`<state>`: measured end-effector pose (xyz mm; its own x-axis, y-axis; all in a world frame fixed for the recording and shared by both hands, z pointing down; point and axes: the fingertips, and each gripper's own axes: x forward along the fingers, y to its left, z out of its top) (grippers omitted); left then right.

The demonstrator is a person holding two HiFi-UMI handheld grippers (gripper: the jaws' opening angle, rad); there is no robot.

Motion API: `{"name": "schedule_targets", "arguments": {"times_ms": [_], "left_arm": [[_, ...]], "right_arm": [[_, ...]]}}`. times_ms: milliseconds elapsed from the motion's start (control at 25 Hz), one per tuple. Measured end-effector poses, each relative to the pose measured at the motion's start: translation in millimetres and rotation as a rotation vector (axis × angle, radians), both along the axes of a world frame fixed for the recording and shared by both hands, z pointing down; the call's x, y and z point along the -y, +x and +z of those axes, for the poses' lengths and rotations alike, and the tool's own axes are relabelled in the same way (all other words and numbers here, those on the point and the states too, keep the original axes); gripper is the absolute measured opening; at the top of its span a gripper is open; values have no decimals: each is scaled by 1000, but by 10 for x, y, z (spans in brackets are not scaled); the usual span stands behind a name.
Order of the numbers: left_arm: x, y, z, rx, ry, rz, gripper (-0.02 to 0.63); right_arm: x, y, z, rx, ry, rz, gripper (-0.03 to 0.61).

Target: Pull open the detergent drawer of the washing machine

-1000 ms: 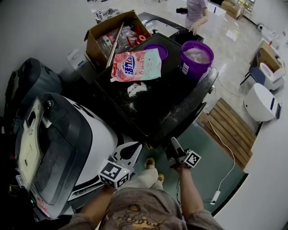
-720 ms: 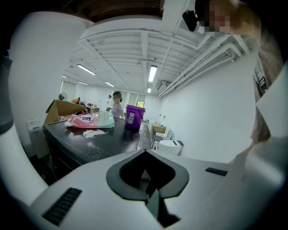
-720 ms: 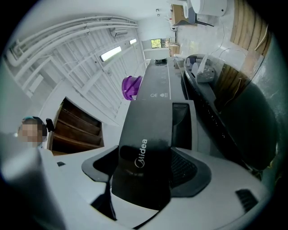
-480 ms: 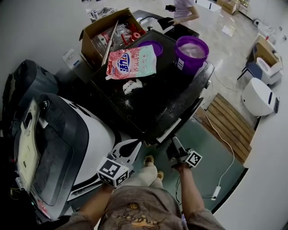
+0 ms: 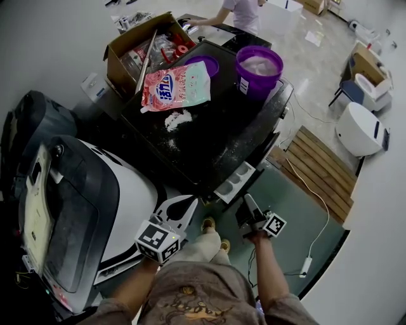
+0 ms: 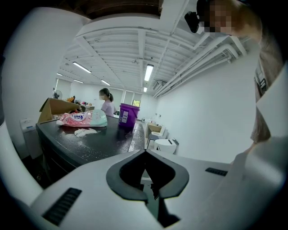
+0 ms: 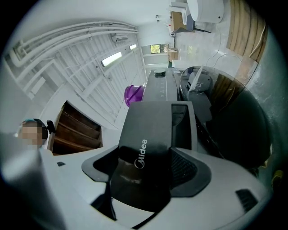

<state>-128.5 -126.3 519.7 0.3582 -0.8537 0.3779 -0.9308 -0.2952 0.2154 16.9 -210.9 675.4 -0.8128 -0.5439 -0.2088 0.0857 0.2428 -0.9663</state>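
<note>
The black washing machine (image 5: 209, 143) stands ahead of me. Its detergent drawer (image 5: 233, 182) juts out of the front corner, and its white compartments show. My right gripper (image 5: 246, 208) is shut on the drawer's black front panel (image 7: 150, 130), which carries a logo and fills the space between the pads of the right gripper (image 7: 146, 155). My left gripper (image 5: 184, 209) hangs to the left of the drawer, near a white and black appliance. In its own view the left gripper (image 6: 145, 155) has its jaws together with nothing between them.
On the machine's top lie a pink detergent bag (image 5: 168, 86), spilled white powder (image 5: 177, 119) and a purple bucket (image 5: 258, 66). A cardboard box (image 5: 136, 47) stands behind. The white and black appliance (image 5: 82, 209) is at left, a wooden pallet (image 5: 323, 171) at right, and a person (image 5: 238, 13) at the back.
The drawer has slid out of the machine's front, so its white compartments now show. My right gripper drew back towards me with the panel. The left gripper barely moved.
</note>
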Motion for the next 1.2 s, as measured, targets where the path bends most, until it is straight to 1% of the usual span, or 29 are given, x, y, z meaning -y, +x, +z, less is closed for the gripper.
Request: {"name": "schedule_targets", "arguments": {"times_ms": [600, 800, 960, 1080, 1200], "left_arm": [[-10, 205, -27, 14, 3, 37, 21], [21, 311, -81, -18, 9, 51, 21], [36, 379, -72, -9, 2, 74, 21], [35, 397, -38, 16, -5, 88, 21], [32, 416, -11, 24, -8, 98, 21]], "right_arm": [[-117, 366, -11, 21, -10, 39, 342], [-159, 467, -30, 26, -2, 49, 342], [-177, 551, -30, 30, -3, 57, 341], [-189, 603, -33, 33, -2, 64, 341], [-213, 649, -29, 34, -3, 67, 339]]}}
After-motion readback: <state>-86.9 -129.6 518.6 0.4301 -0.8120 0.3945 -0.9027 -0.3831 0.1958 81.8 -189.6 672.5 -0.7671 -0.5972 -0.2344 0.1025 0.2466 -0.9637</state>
